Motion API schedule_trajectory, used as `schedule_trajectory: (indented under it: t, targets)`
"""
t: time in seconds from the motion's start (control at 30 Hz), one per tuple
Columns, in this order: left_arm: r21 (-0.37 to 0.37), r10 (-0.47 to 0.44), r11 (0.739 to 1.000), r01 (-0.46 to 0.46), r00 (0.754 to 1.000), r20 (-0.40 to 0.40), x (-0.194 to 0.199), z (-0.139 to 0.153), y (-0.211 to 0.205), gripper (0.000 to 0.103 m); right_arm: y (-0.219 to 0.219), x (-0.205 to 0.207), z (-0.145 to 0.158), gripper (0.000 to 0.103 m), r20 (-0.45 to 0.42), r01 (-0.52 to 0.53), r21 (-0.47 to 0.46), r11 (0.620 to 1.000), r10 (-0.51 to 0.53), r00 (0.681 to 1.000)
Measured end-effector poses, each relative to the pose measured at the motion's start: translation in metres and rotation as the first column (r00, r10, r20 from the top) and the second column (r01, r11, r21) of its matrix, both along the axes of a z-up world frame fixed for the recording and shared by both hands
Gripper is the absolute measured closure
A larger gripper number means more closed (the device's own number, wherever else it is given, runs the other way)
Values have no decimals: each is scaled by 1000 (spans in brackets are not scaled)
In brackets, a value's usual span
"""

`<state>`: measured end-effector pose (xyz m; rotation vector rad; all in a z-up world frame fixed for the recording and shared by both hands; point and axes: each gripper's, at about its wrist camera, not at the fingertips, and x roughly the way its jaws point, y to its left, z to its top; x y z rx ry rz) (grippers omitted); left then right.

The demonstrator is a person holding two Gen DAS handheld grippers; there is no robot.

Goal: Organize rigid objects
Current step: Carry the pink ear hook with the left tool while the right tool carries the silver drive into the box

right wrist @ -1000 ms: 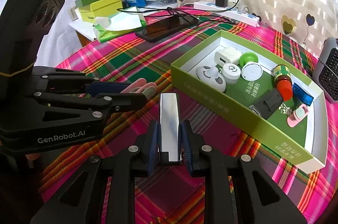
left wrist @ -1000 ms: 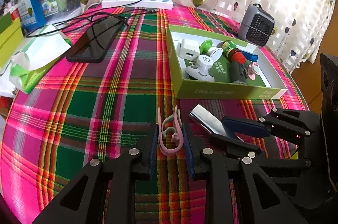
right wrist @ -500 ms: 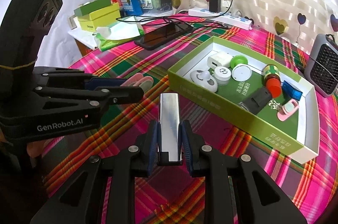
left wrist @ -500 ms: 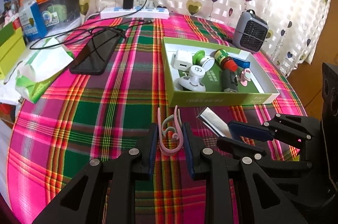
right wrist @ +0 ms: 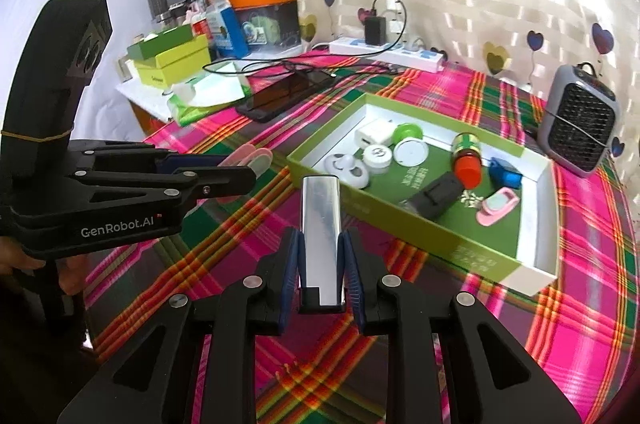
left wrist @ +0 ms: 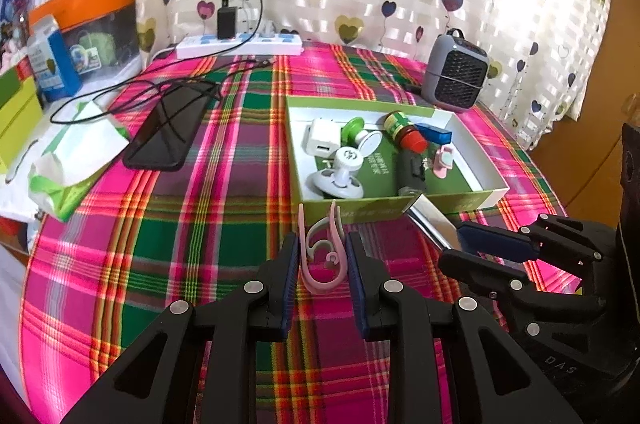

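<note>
Two things are carried at once, both above the plaid cloth (left wrist: 192, 224) and just in front of the green box (right wrist: 400, 220). To do this step well, I think each hand should lift its piece clear over the near wall of the box, then lower it into a free spot on the green floor, because the far half is already full with a white charger (left wrist: 321, 142), a small bottle (right wrist: 466, 154) and other small pieces. One piece at a time is safer, since the two grippers are close beside each other and could knock together at the wall. The left gripper (left wrist: 322, 260) is clamped on a pink clip (left wrist: 320, 256); its pads press on both sides of the loop, and the prongs point toward the box. The right gripper (right wrist: 320, 260) is clamped on a silver bar (right wrist: 321, 224), held at its lower part, so most of the bar sticks out forward over the cloth.
</note>
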<state>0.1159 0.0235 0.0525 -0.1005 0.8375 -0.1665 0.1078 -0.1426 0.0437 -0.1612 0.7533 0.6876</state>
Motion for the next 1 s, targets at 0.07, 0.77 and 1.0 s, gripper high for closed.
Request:
schedule_trajectory:
  t: [0.07, 0.77, 1.0]
  targets:
    - [0, -6, 1000, 6, 1000, 5, 2, 2, -2, 81, -3, 0, 2, 79, 5, 10, 3, 1000, -10, 1000]
    - [-18, -69, 997, 69, 997, 26, 34, 10, -29, 81, -51, 30, 18, 79, 30, 176, 13, 984, -177, 984]
    - [-27, -87, 996, 87, 996, 15, 55, 6, -39, 81, -63, 54, 15, 79, 20, 242, 0, 970, -242, 970]
